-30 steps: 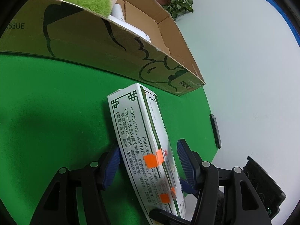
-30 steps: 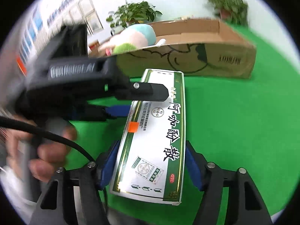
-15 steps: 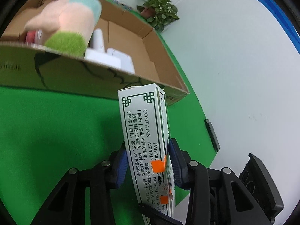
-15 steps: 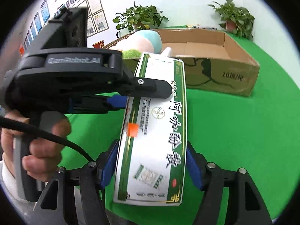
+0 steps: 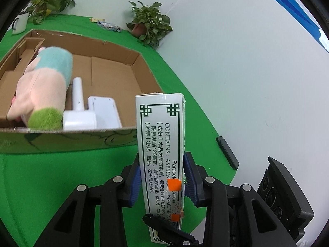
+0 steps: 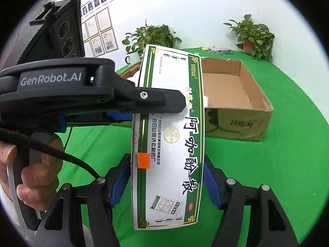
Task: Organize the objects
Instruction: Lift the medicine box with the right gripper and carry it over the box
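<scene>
A long white and green medicine box (image 5: 162,144) is held in the air by both grippers. My left gripper (image 5: 162,177) is shut on its narrow sides. My right gripper (image 6: 167,177) is shut on the broad face of the same box (image 6: 172,135); the left gripper's black body (image 6: 82,94) shows across it in the right wrist view. Beyond stands an open cardboard box (image 5: 115,76) holding a pink, teal and green plush toy (image 5: 45,88) and white objects (image 5: 90,111). The cardboard box also shows in the right wrist view (image 6: 236,107).
The table has a green cloth (image 5: 51,175). Potted plants (image 5: 150,26) stand at its far edge by the white wall. A white mug (image 5: 19,22) stands far left. A small black bar (image 5: 227,152) lies at the table's right edge.
The left gripper closed on the medicine box. Both grippers rose with it, so the inside of the cardboard box has come into view.
</scene>
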Motion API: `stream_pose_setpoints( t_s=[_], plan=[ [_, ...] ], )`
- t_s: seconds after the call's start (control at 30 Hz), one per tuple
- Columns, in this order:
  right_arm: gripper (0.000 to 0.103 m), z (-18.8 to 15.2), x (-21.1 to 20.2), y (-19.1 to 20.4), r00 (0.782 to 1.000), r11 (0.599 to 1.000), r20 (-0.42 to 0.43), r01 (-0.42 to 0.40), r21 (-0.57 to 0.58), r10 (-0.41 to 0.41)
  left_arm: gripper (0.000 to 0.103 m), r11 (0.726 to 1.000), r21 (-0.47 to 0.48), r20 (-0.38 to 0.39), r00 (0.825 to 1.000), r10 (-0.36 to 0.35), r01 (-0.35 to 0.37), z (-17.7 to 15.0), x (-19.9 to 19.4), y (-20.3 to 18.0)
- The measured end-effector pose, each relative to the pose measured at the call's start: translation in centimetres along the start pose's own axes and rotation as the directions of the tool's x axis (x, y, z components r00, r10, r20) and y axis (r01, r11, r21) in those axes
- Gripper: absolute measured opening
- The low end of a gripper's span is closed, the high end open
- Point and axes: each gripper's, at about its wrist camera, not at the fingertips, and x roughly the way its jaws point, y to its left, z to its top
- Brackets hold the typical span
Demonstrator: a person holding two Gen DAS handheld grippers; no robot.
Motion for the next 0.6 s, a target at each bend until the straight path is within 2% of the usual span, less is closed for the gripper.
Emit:
stream_pose_setpoints(
  t_s=[0.17,0.6],
  plan=[
    [0.065,1.5,-0.6,-0.5,0.999,1.0,0.027,0.03,0.005,-0.03,0.035,0.999,0.034,0.001,1.0,-0.017,0.017,3.7,1.7,-2.4],
    [0.065,6.6,-1.2,-1.0,0.994,0.996,0.06,0.085,0.018,-0.086,0.035,0.996,0.076,0.013,0.999,-0.048,0.046,10.6,0.4,-5.3]
  ],
)
